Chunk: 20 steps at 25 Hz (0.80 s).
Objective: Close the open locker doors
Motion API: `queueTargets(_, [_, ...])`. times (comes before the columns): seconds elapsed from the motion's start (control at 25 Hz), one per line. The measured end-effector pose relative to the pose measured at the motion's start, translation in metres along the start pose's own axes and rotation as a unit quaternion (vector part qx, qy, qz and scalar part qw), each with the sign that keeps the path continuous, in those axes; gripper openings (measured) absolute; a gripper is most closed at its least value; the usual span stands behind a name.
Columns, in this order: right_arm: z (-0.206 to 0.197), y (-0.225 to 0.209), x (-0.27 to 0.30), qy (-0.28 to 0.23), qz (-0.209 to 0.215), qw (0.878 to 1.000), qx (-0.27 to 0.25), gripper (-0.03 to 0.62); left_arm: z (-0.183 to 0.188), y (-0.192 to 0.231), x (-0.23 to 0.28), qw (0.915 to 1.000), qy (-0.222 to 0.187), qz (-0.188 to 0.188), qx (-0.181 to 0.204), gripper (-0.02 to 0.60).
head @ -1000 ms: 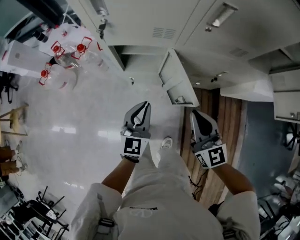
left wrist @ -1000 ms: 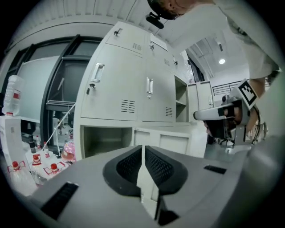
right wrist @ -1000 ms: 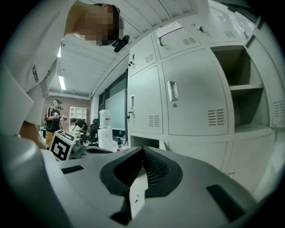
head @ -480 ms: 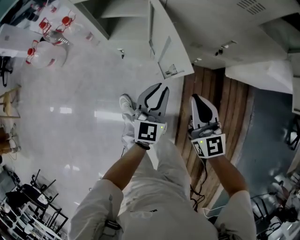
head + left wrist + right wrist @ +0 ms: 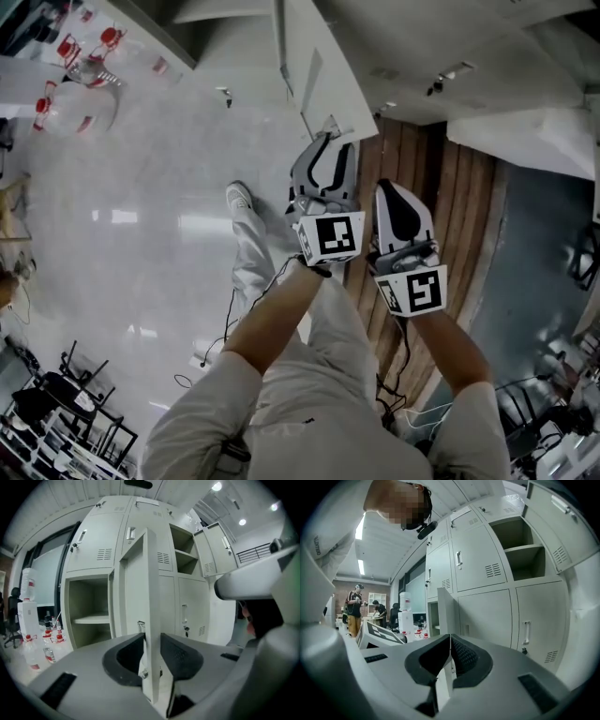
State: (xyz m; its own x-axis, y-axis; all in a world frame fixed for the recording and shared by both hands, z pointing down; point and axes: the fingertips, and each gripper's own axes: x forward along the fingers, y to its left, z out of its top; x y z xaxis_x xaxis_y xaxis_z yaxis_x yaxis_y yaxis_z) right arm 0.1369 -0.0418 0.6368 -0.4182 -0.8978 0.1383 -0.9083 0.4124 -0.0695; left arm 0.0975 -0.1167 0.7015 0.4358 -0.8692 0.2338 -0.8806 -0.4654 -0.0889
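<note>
Straddling the free edge of the open locker door [image 5: 149, 592] with the left hand-held gripper [image 5: 151, 641], jaws opening, released. Holding the right hand-held gripper [image 5: 450, 640] just beside it on the right, nearly clenched, starting to part, empty. Open floor [image 5: 141, 206] leftward; closed lockers [image 5: 487, 616] ahead.

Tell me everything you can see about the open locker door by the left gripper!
The locker door is a pale grey, flat panel that looks like painted metal. It stands upright, swung out from the lockers, edge-on to the left gripper view. A small metal latch sits on its free edge. The left gripper has that edge between its jaws, which are opening; whether the pads touch it I cannot tell.
</note>
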Motion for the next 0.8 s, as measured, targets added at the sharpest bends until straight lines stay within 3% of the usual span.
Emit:
queueTargets(0.12, [-0.011, 0.004, 0.008, 0.01, 0.022, 1.0, -0.016, 0.02, 0.002, 0.013, -0.007, 0.9997, -0.022, 0.005, -0.013, 0.096])
queueTargets(0.28, [-0.045, 0.02, 0.03, 0.042, 0.072, 0.996, -0.007, 0.028, -0.007, 0.051, -0.035, 0.9971, -0.032, -0.013, -0.068, 0.087])
queueTargets(0.36, [-0.063, 0.037, 0.049, 0.052, 0.097, 0.994, -0.003, 0.043, -0.013, 0.074, -0.045, 0.996, -0.026, -0.039, -0.075, 0.087])
queueTargets(0.56, [-0.094, 0.096, 0.104, 0.061, 0.163, 0.984, -0.038, 0.09, -0.022, 0.122, -0.058, 0.9924, -0.025, -0.108, -0.054, 0.087])
queueTargets(0.8, [-0.095, 0.145, 0.173, 0.04, 0.21, 0.974, -0.076, 0.129, -0.027, 0.154, -0.059, 0.9787, -0.023, -0.198, -0.05, 0.092])
